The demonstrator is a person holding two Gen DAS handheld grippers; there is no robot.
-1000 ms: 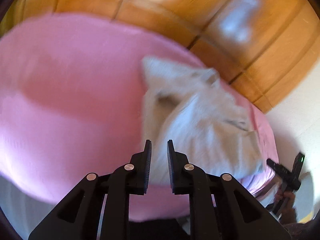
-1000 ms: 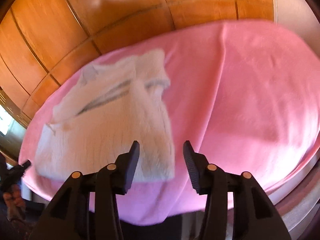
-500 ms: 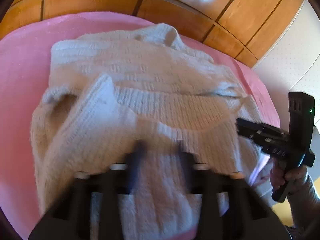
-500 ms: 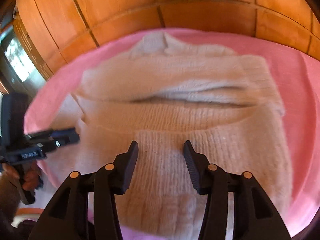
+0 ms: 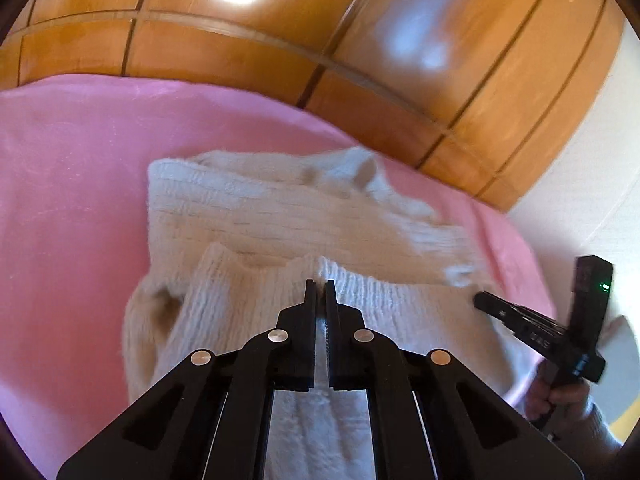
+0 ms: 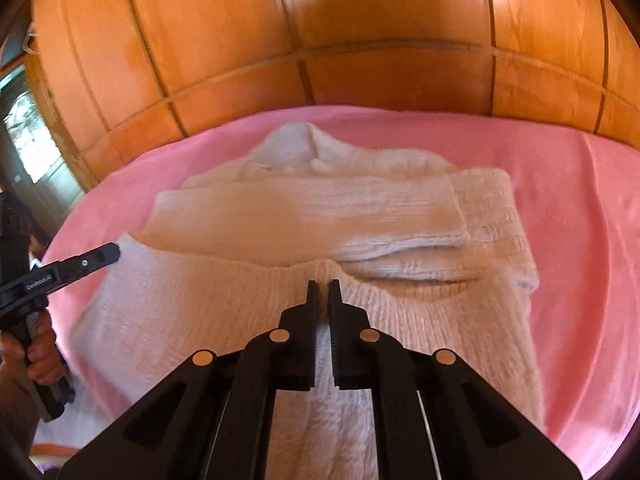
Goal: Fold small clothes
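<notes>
cream knit sweater (image 5: 280, 216) lies on a pink blanket (image 5: 68, 184), partly folded, sleeve laid across the body, collar at the far end away from both jaws. left gripper (image 5: 319, 285) jaws pinched tight on a raised ridge of the sweater's ribbed hem, knit bunched up between the tips. right gripper (image 6: 324, 286) jaws likewise squeezed together on the same hem edge, a small peak of fabric caught just ahead of the tips. in the left wrist view the right gripper shows off to the right of the jaws, gripped by a hand (image 5: 560, 392) with a light sleeve, its tips at the sweater's right edge. in the right wrist view the left gripper shows off to the left of the jaws, held by the other hand (image 6: 38, 354), tips at the sweater's left edge. folded sleeve sits just beyond both sets of jaws. wooden panel wall (image 6: 320, 40) behind the blanket, beyond the sweater. some motion blur on the far sweater edge in the left view.
</notes>
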